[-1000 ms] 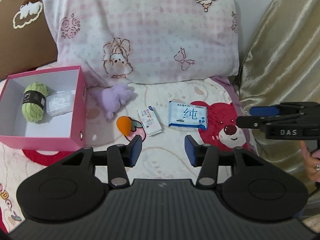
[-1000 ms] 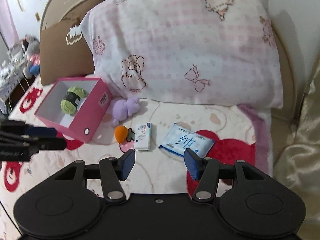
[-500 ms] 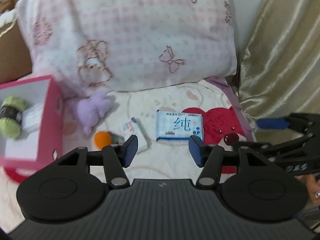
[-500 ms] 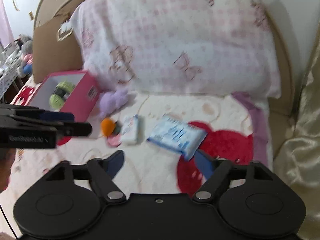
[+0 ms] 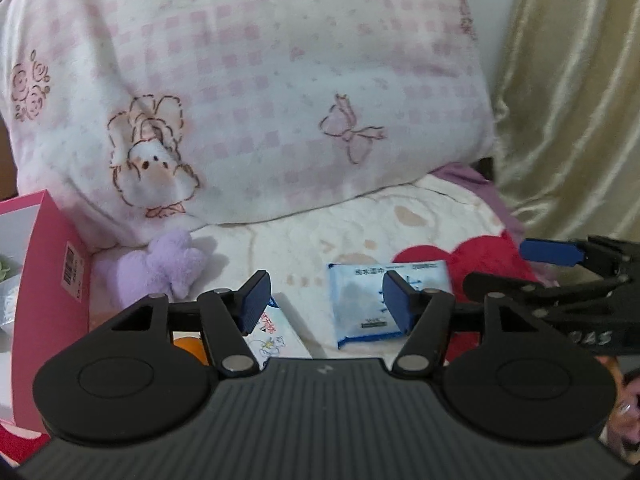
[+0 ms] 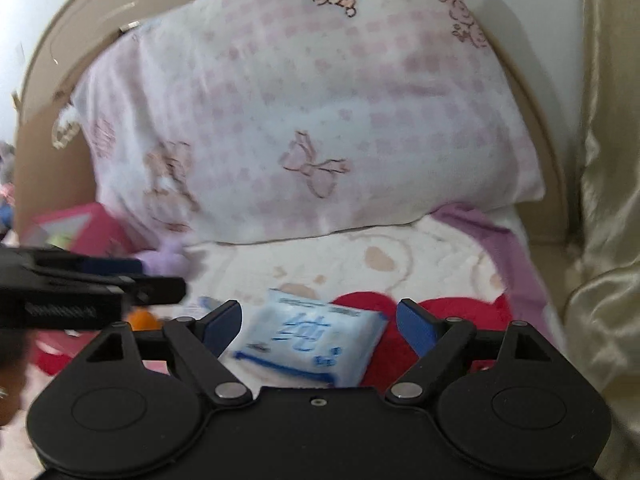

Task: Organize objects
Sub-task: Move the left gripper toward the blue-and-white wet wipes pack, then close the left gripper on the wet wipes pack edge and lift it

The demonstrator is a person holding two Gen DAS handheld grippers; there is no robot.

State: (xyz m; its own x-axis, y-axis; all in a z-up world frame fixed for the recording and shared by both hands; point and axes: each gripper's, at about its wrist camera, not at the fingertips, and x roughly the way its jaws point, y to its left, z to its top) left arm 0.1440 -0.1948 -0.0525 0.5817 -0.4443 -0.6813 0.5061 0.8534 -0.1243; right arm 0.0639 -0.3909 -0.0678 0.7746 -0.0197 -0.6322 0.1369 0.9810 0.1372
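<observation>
At my far left the open pink cardboard box (image 5: 52, 280) stands on the patterned fleece bedspread (image 5: 360, 228), its near wall upright. Just right of that wall the lilac plush toy (image 5: 160, 268) lies against the foot of the big pink-checked pillow (image 5: 248, 92). The small orange ball (image 5: 188, 348) is half hidden under my left gripper (image 5: 324, 300), touching the small white tissue packet (image 5: 276, 332) beside it. My left jaws are opening and hold nothing; between them I see bare blanket and the left edge of the blue-and-white wet-wipe pack (image 5: 360, 304), which lies flat. A strip of free blanket runs between the pillow's lower edge and these things. My right gripper (image 6: 320, 320) hangs above that same wipe pack (image 6: 308, 340), jaws spread wide, each fingertip outside an edge of the pack, nothing clamped. Farther right the gold satin curtain (image 5: 572, 100) closes off the bed's edge.
</observation>
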